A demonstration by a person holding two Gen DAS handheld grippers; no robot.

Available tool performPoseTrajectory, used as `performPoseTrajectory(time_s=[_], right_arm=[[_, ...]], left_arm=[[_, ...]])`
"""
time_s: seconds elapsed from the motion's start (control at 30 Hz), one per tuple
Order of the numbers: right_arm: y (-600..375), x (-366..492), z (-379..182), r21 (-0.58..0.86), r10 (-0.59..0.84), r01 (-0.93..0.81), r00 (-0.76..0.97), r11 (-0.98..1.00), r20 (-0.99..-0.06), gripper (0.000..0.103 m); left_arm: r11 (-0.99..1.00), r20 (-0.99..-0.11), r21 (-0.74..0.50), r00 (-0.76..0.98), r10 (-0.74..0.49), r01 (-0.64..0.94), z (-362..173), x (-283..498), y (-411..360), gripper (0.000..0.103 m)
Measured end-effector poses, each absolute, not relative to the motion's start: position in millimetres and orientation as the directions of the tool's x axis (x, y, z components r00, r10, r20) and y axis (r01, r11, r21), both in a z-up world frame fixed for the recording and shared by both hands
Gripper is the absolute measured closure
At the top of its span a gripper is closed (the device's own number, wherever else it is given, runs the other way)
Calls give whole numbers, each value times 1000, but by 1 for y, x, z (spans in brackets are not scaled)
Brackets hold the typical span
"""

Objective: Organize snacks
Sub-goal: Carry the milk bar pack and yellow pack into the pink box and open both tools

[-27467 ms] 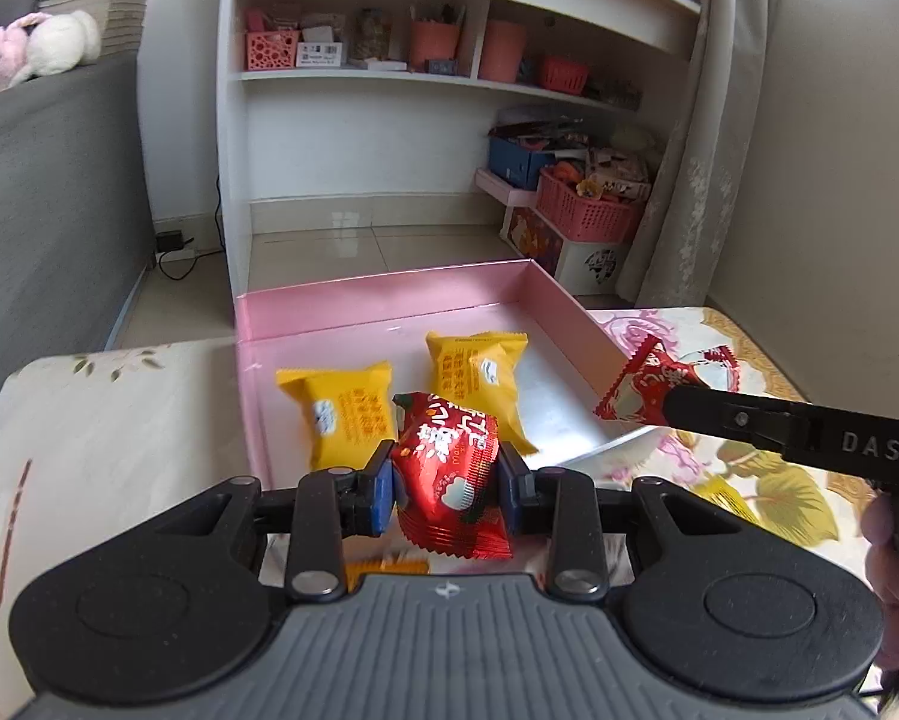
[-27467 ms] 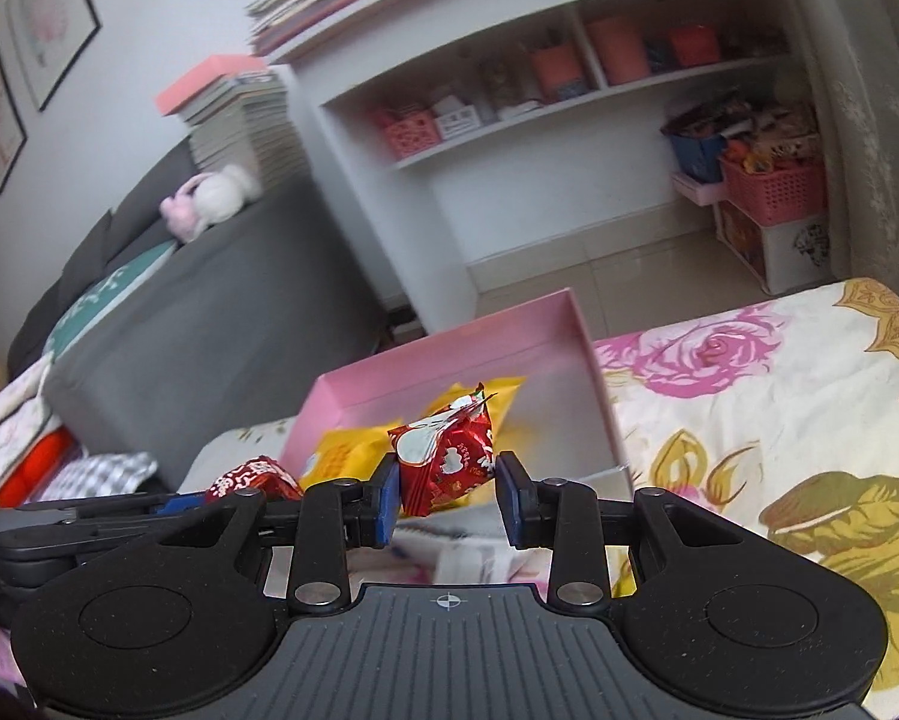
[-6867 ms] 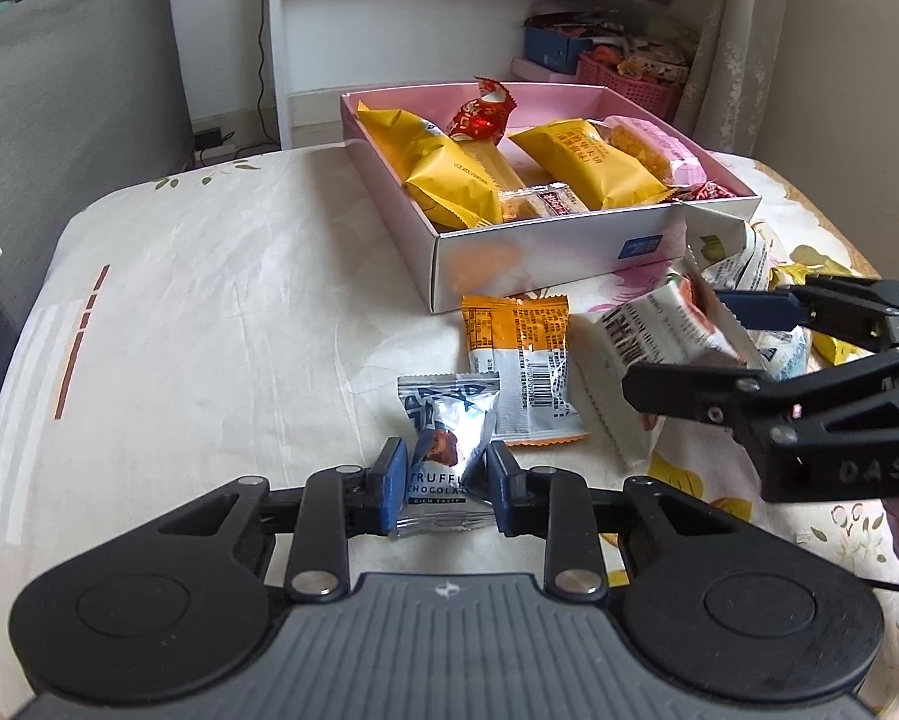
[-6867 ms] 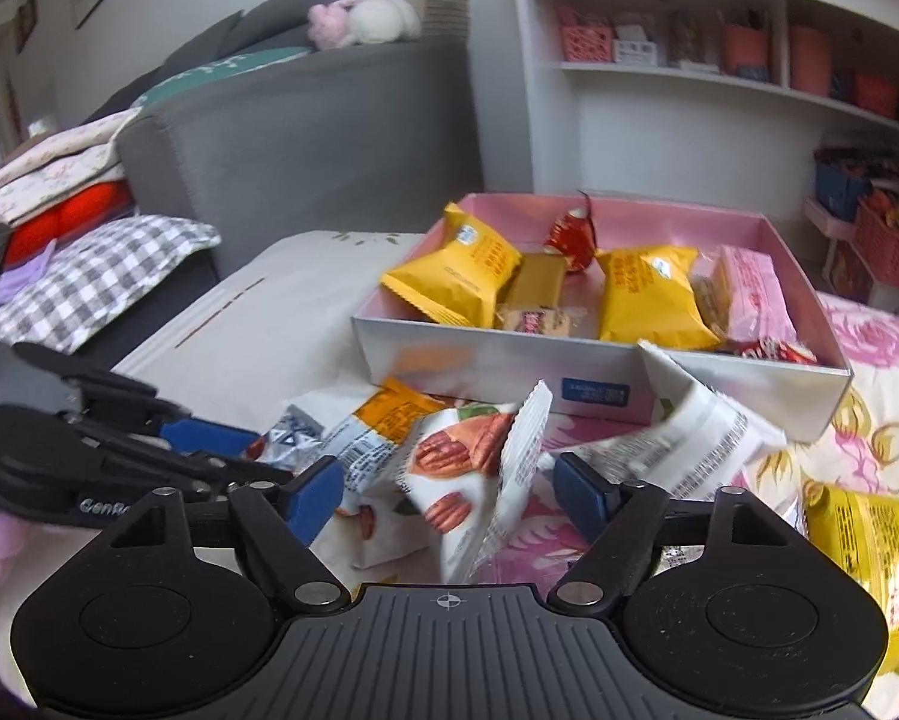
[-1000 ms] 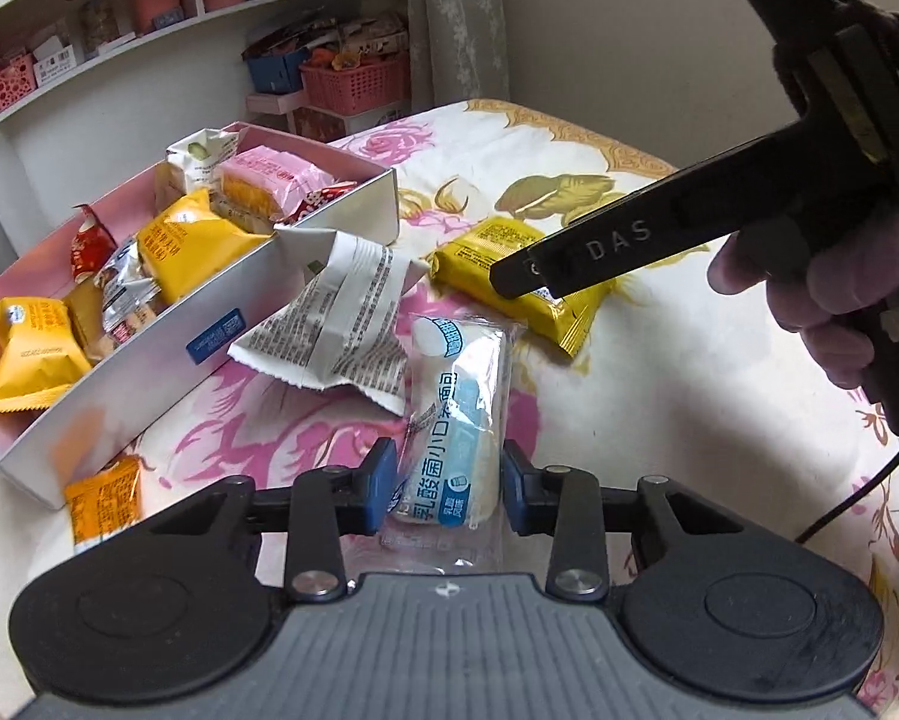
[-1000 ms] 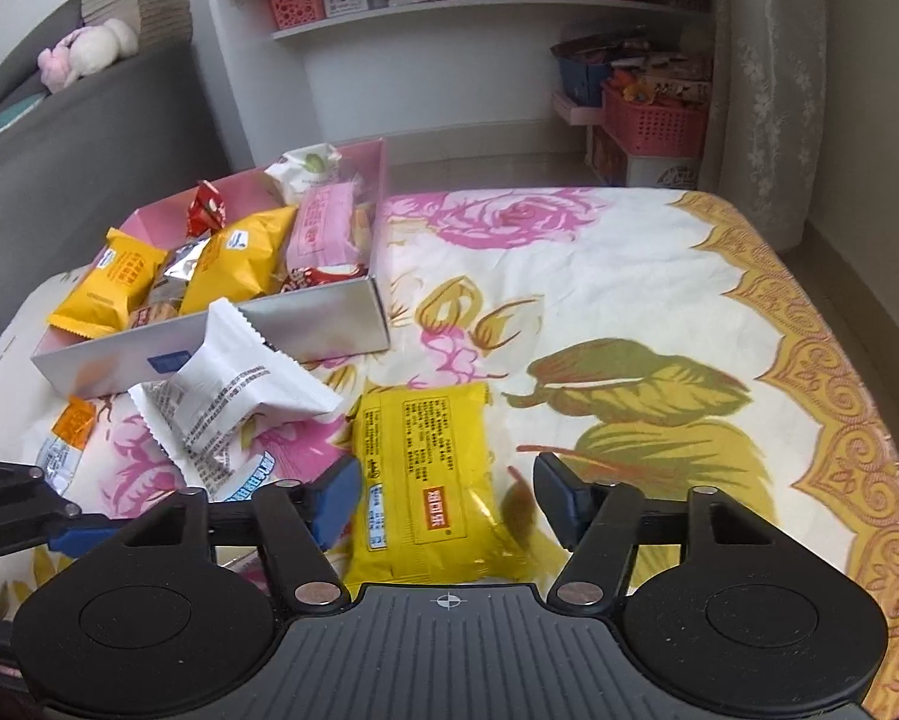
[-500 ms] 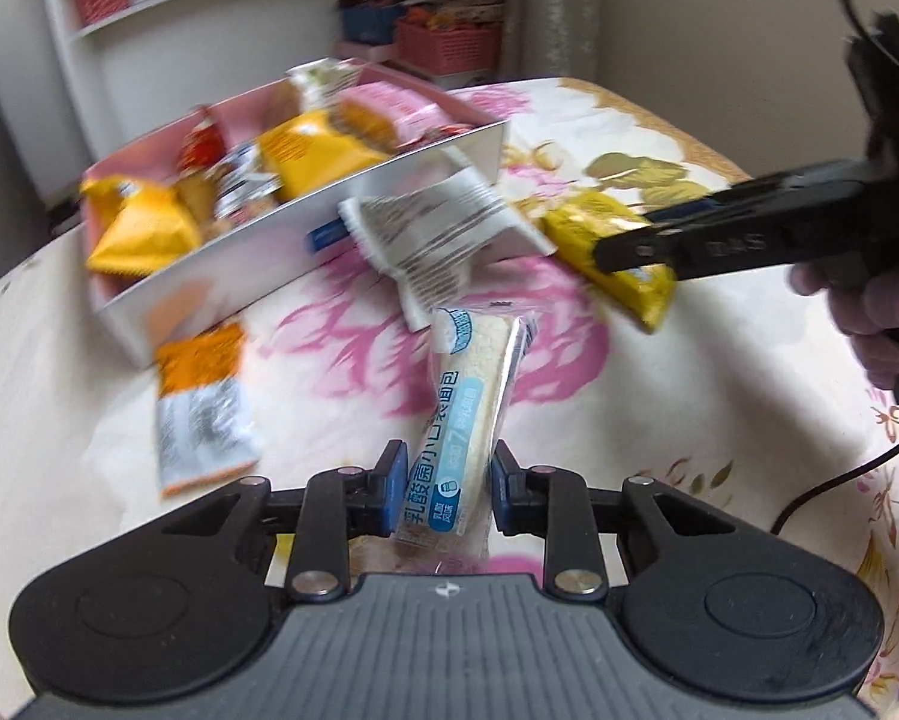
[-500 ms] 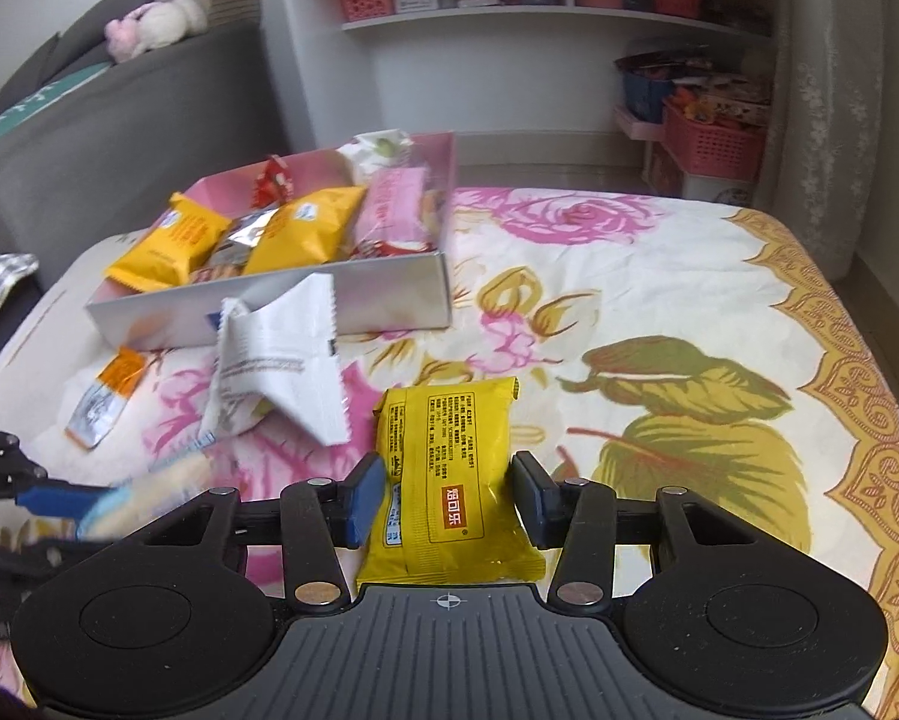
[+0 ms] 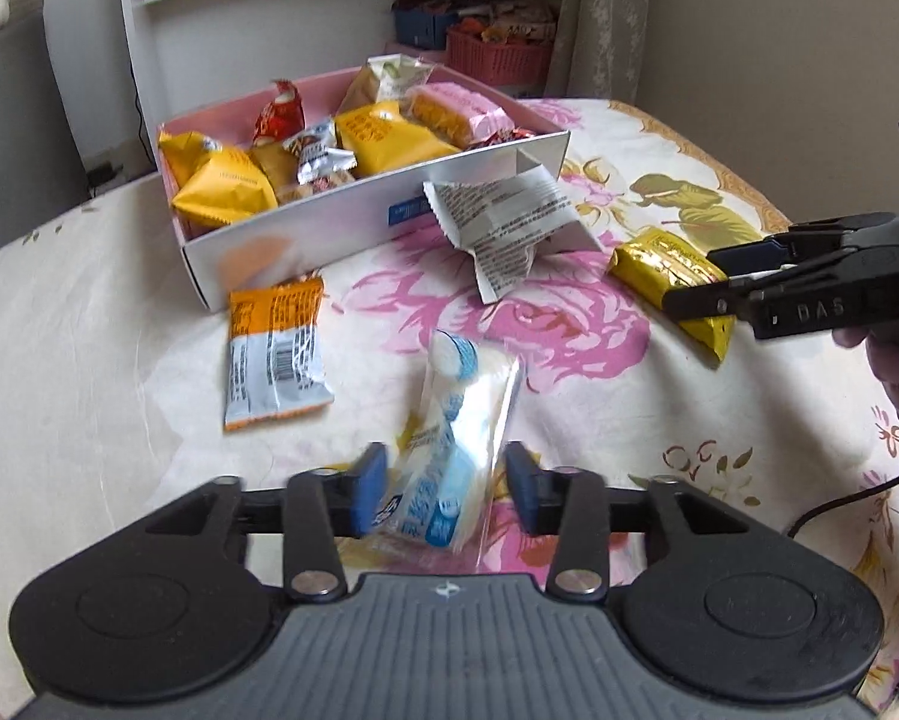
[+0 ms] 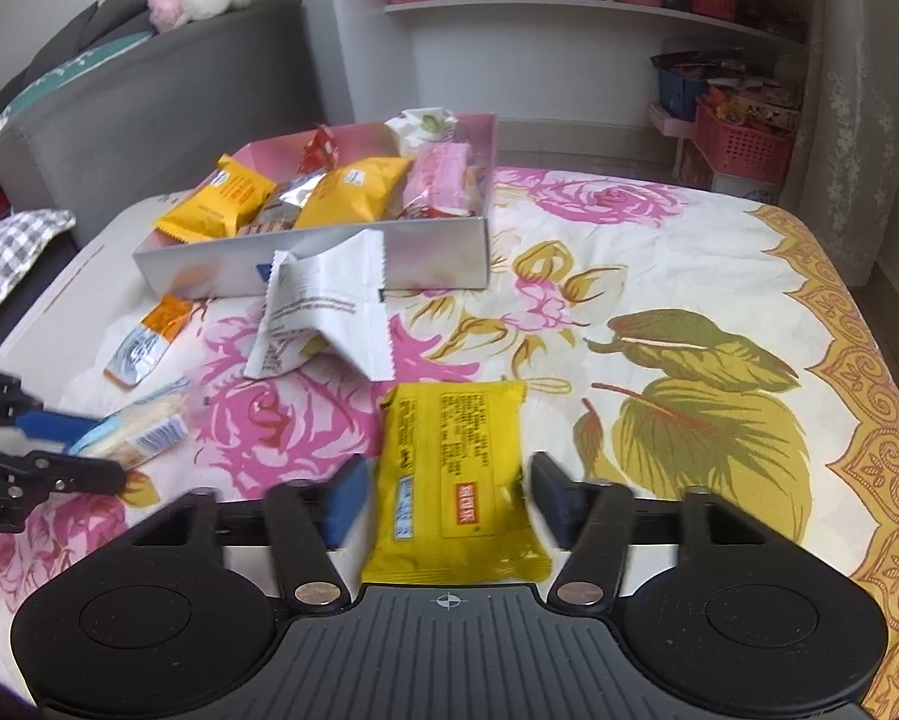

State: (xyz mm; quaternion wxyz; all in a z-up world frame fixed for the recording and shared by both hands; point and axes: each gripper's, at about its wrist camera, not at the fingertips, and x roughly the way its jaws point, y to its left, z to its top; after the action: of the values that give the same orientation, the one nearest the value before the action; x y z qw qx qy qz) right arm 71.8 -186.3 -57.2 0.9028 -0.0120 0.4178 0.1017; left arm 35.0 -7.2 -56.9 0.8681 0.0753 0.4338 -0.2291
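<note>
A pink box (image 9: pixel 305 240) holds several snack packets; it also shows in the right wrist view (image 10: pixel 449 252). My left gripper (image 9: pixel 446 495) is open around a white and blue packet (image 9: pixel 455 438) that lies between its fingers, the pads a little apart from it. My right gripper (image 10: pixel 443 501) is open around a yellow packet (image 10: pixel 455 480) lying on the flowered cloth. A white packet (image 9: pixel 503 216) leans against the box front. An orange and silver packet (image 9: pixel 275 354) lies left of it.
A white shelf unit (image 9: pixel 329 18) and pink baskets (image 9: pixel 503 54) stand beyond the table. A grey sofa (image 10: pixel 119 114) is at the left. The flowered cloth (image 10: pixel 689 360) stretches to the right of the packets.
Both grippers have opened: the left one has loosened from the white and blue packet, and the right one's fingers have spread wider around the yellow packet.
</note>
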Motion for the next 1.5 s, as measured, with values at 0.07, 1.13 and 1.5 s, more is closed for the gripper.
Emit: performPoseTrajectory(time_s=[0.07,1.13,1.5], right_arm=[[-181,72,-60,26,153,-208,624,978,-766,31],[-137,79,-60,30,151,-206,603,978,-784,53],[-144,77,-39,109,174,-145,582,983,-794,53]], left_arm=[[882,-783,-58,527,-331,467,-58,34,-10,53],[954,-793,-83,561,-238,287,-61,42,-8,81],[962,-797,-175,543,-264,211,-48,48,7,84]])
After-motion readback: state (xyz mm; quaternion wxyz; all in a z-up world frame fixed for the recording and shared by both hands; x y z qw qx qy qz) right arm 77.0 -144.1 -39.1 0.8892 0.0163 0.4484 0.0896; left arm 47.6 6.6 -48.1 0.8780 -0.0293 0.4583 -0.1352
